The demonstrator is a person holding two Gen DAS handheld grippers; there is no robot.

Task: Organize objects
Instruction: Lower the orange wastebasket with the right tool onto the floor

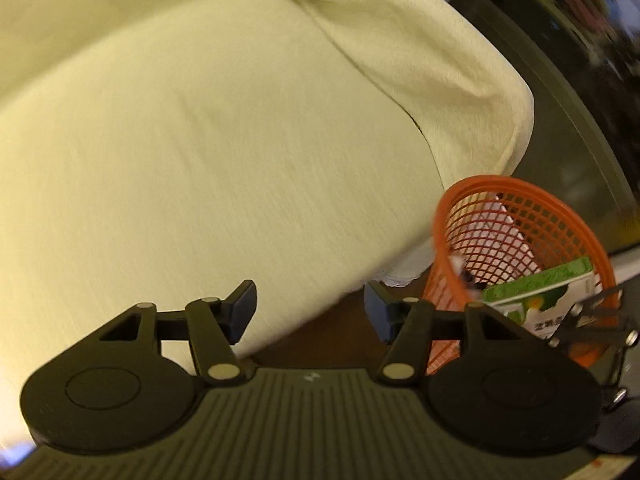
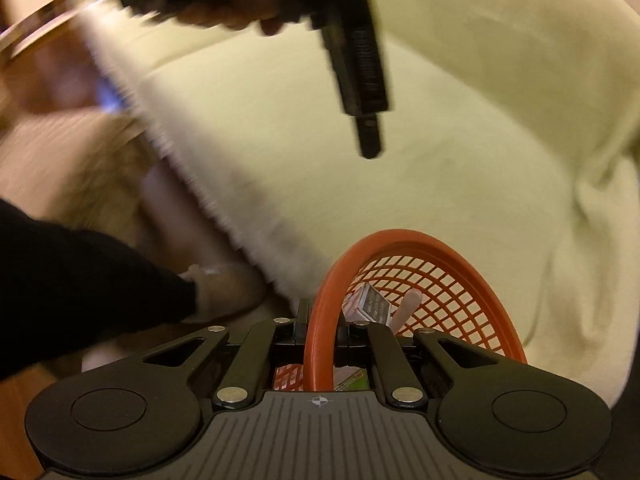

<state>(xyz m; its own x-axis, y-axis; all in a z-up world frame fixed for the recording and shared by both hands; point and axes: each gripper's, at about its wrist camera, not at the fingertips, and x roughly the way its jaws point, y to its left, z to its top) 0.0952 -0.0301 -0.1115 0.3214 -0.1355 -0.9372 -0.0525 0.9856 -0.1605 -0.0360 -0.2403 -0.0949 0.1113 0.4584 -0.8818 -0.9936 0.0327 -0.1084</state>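
An orange mesh basket (image 1: 516, 236) hangs beside the edge of a cream cushion. Its rim (image 2: 400, 238) runs between the fingers of my right gripper (image 2: 322, 324), which is shut on it. Inside the basket lie a green and white carton (image 1: 536, 300), a small printed box (image 2: 372, 304) and a pale stick-like piece (image 2: 408, 308). My left gripper (image 1: 311, 312) is open over the cushion's edge, left of the basket, with nothing between its fingers. It also shows in the right wrist view as the left gripper (image 2: 369, 144) pointing down from a hand above.
A large cream cushion (image 1: 220, 152) with a folded cream blanket (image 1: 420, 52) fills most of both views. A dark glass-topped surface (image 1: 568, 128) lies to the right. A person's dark trouser leg (image 2: 80, 292) and slippered foot (image 2: 224, 292) stand on the brown floor at left.
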